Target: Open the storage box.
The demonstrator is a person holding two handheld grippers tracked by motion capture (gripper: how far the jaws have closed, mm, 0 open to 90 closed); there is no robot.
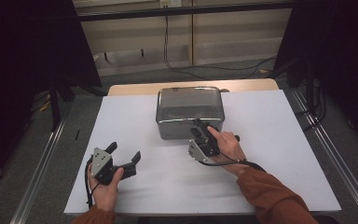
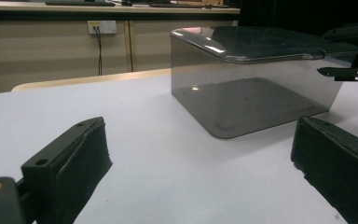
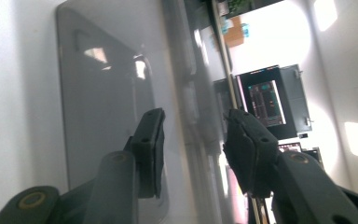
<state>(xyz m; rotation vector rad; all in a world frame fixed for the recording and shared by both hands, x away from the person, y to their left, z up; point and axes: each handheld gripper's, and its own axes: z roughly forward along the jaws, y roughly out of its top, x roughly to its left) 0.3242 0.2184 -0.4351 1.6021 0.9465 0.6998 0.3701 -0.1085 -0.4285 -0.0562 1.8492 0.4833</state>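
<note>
A smoky see-through plastic box with a lid point(image 1: 189, 109) stands at the far middle of the white table top point(image 1: 270, 154). My right gripper point(image 1: 201, 126) is turned on its side at the box's front right edge. In the right gripper view its jaws point(image 3: 193, 140) straddle the edge of the box's lid point(image 3: 102, 93), one on each side, with gaps showing at the pads. My left gripper point(image 1: 124, 151) rests low over the front left of the table, open wide and holding nothing. In the left gripper view its jaws point(image 2: 200, 154) point toward the box point(image 2: 251, 88), well short of it.
A wooden table edge point(image 1: 191, 86) runs behind the white top. Cables point(image 1: 177, 60) lie on the floor beyond it, and metal rails point(image 1: 42, 158) line both sides. A wall socket point(image 2: 101, 26) sits on the far wall.
</note>
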